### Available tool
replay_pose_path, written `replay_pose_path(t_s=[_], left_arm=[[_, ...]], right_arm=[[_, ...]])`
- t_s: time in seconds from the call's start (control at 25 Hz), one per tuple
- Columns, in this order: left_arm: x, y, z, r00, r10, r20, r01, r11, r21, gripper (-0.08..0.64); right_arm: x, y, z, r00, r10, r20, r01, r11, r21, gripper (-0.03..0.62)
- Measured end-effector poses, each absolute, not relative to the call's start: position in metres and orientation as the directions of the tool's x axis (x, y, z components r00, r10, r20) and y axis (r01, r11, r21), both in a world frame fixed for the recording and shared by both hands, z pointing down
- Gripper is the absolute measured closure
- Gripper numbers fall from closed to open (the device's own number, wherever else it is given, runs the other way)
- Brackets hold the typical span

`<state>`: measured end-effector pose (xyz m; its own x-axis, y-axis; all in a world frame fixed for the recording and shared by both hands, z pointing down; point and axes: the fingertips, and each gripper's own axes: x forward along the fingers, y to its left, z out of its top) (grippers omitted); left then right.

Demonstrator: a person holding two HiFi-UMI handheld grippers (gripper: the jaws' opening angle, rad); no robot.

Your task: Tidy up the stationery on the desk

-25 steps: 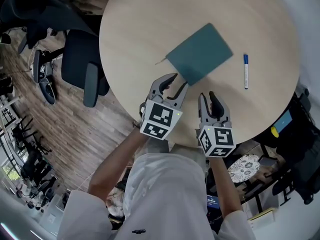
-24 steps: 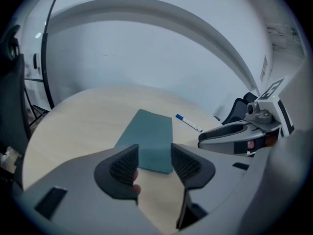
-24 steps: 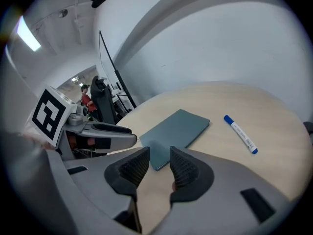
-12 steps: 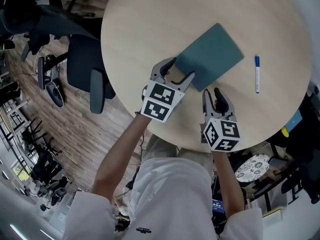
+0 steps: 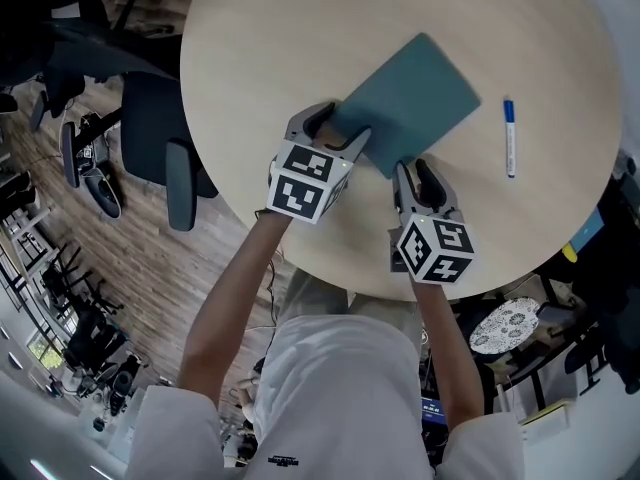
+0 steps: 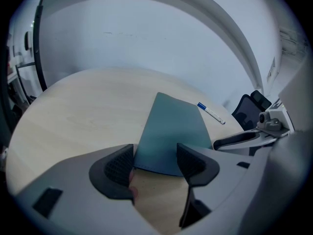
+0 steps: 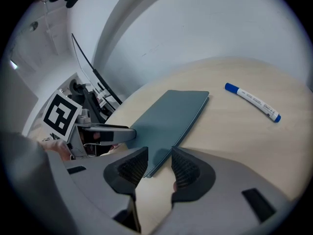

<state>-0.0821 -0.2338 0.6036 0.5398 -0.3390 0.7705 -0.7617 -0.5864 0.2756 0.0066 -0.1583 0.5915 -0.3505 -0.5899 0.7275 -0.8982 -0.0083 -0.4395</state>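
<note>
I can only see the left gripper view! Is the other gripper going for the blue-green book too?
Observer: Yes. The right gripper view shows the right gripper with its jaws apart, just opened wider, around the book's near corner.
Operator: Is it squeezing it?
Observer: No, in that view neither pad presses the corner.
Operator: Who's holding the grippers?
Observer: Head view shows a person in a white top.

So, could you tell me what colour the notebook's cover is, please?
Dark teal; the notebook shows best in the head view.
</note>
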Motion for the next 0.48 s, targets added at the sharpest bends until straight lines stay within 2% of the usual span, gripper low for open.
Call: replay_pose_path(t_s=[0.32, 0.48], left_arm=[[-0.082, -0.233, 0.606, 0.548, -0.32, 0.773, -0.75, -0.597, 0.285, 0.284], [-0.082, -0.233, 0.604, 0.532, -0.334, 0.778, -0.761, -0.592, 0.267, 0.284]], right_arm=[[0.006, -0.159, 0.607, -0.344, -0.541, 0.767, -0.893, -0.063, -0.446, 0.446], [0.007, -0.161, 0.603, -0.349, -0.545, 0.762, -0.897, -0.041, -0.44, 0.456]])
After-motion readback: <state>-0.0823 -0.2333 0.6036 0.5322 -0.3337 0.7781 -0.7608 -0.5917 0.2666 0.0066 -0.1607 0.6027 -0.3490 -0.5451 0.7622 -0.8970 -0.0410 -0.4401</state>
